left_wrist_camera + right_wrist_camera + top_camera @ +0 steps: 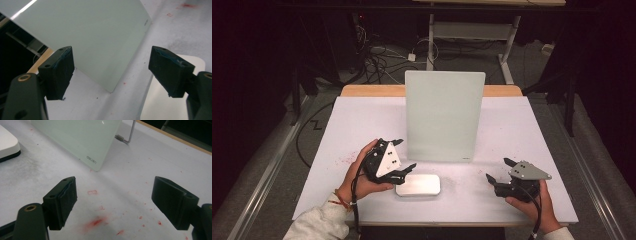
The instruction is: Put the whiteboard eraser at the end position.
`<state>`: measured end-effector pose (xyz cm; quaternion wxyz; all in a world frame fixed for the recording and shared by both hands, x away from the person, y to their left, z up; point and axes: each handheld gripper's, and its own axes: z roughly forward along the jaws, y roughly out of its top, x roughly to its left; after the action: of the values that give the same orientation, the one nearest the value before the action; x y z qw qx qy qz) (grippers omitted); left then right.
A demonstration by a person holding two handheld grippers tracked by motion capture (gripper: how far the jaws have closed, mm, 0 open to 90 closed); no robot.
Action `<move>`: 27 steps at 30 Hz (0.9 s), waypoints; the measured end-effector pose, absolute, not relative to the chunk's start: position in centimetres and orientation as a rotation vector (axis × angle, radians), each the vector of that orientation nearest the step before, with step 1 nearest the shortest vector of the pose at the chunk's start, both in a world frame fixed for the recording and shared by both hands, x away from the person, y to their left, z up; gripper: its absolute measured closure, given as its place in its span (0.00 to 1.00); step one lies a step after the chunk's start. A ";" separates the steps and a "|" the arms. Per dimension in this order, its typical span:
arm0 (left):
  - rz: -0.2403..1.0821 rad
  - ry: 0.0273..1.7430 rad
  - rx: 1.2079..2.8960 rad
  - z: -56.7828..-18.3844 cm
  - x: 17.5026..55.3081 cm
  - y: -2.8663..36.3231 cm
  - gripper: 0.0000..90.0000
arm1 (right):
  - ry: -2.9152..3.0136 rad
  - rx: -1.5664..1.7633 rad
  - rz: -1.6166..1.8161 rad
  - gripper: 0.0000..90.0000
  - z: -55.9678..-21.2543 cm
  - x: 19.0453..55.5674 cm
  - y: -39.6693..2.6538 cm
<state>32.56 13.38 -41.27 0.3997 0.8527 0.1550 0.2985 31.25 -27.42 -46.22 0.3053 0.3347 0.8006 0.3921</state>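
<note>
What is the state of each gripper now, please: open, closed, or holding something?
Left gripper: open, holding nothing, one jaw over the white tin.
Right gripper: open, holding nothing, above the stained table.

High view: above, looking forward and down on the upright pale board. Both gripper views: low, close before it, sharing its bottom edge.
</note>
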 end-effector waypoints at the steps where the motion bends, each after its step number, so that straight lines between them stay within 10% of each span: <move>1: 0.777 0.400 2.155 -41.3 32.5 13.6 0.23 | 2.118 0.886 1.039 0.23 -46.2 31.2 -27.4; 27: 0.853 0.748 2.106 -46.3 30.5 20.7 0.19 | 2.079 0.860 1.045 0.23 -45.8 30.7 -27.1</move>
<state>30.48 20.70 -46.26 0.3659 0.8193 0.2911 0.3319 30.68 -27.07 -45.83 0.3247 0.3279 0.7927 0.3984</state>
